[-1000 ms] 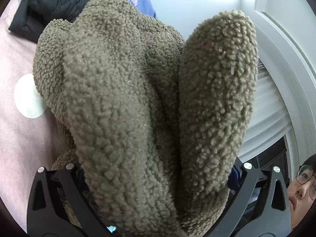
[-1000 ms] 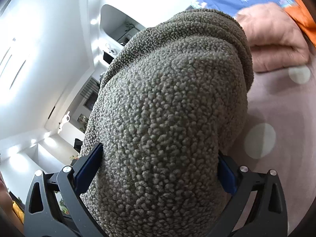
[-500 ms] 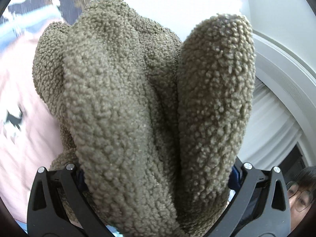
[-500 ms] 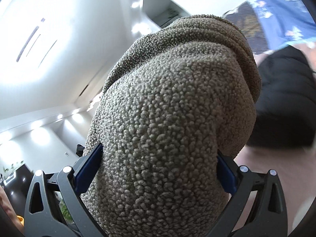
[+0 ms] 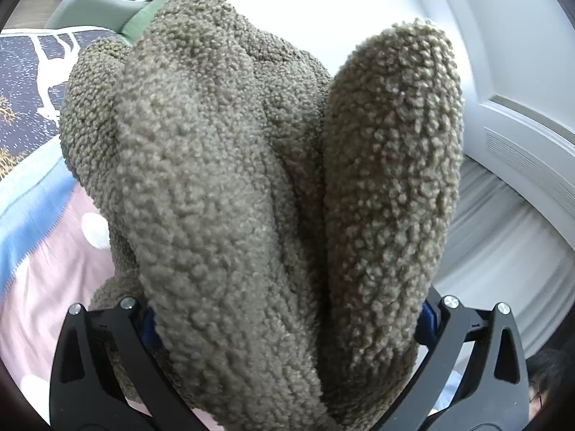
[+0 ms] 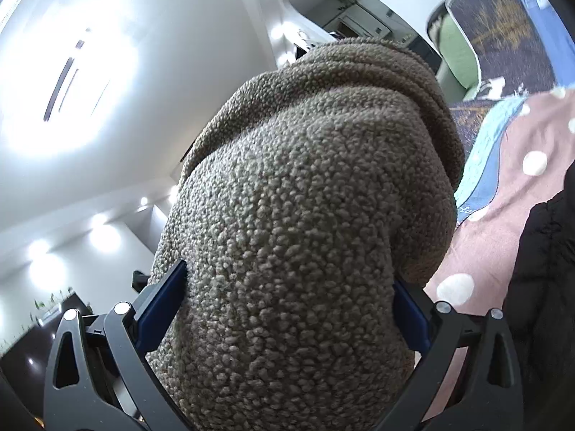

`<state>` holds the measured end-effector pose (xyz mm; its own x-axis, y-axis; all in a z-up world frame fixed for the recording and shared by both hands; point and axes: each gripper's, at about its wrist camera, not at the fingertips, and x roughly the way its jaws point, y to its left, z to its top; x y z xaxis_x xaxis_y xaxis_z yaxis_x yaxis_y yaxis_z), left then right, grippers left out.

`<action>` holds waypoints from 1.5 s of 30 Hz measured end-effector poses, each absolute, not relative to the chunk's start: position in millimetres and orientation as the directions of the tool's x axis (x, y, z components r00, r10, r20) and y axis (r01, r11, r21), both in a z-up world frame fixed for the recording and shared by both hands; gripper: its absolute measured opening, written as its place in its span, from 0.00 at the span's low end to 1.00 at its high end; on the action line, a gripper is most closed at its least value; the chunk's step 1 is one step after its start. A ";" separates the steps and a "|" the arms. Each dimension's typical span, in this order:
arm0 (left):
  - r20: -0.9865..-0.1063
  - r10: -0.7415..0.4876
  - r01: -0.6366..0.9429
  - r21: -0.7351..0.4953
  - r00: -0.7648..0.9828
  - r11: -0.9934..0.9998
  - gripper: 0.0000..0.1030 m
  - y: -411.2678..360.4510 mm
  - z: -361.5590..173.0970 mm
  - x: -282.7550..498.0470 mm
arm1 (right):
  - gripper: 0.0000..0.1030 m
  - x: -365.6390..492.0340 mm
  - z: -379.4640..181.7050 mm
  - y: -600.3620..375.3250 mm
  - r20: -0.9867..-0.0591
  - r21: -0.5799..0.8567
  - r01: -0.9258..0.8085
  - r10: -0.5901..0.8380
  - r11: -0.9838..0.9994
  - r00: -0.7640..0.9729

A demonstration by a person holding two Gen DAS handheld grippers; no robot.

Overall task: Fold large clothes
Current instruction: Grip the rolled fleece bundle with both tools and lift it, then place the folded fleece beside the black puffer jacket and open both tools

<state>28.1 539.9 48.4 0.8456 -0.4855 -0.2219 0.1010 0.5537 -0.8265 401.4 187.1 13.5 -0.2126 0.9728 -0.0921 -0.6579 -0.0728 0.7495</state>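
A thick olive-brown fleece garment (image 5: 222, 194) fills most of the left wrist view, bunched in two rolls between the black fingers. My left gripper (image 5: 284, 327) is shut on it; its blue pads are mostly buried in the pile. In the right wrist view the same fleece garment (image 6: 302, 222) bulges up between the fingers. My right gripper (image 6: 287, 305) is shut on it, with both blue pads (image 6: 163, 298) pressed into its sides. The garment is held up off the bed.
A pink bedspread with white dots (image 5: 46, 280) lies below, with a blue strip and a dark patterned blanket (image 5: 25, 82) beyond. A black jacket (image 6: 539, 287) lies at the right. A pale green chair (image 5: 90, 10), white wall and ceiling surround.
Both grippers have swung with the fleece still held: the black jacket left the left view, the chair and dark blanket came in; the right view turned from folded pink cloth to the black jacket.
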 end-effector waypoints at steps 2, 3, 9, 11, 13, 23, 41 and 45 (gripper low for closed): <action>-0.238 -0.470 0.072 -0.832 0.850 0.551 0.98 554.2 32.2 44.3 | 0.99 412.2 -7.6 195.8 -0.100 0.758 -0.649 0.972 -0.064 -0.213; -0.248 -0.462 0.051 -0.837 0.852 0.544 0.98 565.8 17.7 55.7 | 0.99 417.0 -22.2 222.7 -0.114 0.767 -0.640 0.971 -0.048 -0.209; -0.375 -0.420 -0.167 -0.876 0.826 0.453 0.98 620.5 -109.1 108.8 | 0.99 439.3 -119.0 307.7 -0.503 0.626 -0.685 0.864 0.373 0.011; -0.413 -0.436 -0.245 -0.887 0.800 0.390 0.98 632.3 -161.9 117.8 | 0.99 439.0 -137.3 318.0 -0.629 0.504 -0.703 0.771 0.502 0.099; -0.315 -0.465 -0.183 -0.934 0.827 0.307 0.98 641.6 -192.6 117.2 | 0.99 442.1 -143.7 309.5 -0.596 0.561 -0.671 0.799 0.485 0.078; -0.390 -0.361 -0.227 -0.879 0.847 0.419 0.98 608.8 -128.6 86.4 | 0.68 401.5 -89.4 284.4 -0.527 0.480 -0.744 0.831 0.465 0.179; -0.687 0.214 -0.494 -0.239 0.695 0.836 0.23 534.7 -46.7 150.7 | 0.24 391.8 -78.9 309.8 -0.579 0.446 -0.738 0.792 0.506 0.194; -0.686 0.219 -0.493 -0.231 0.694 0.839 0.24 539.7 -75.0 146.1 | 0.24 384.3 -86.1 311.2 -0.577 0.414 -0.743 0.783 0.525 0.231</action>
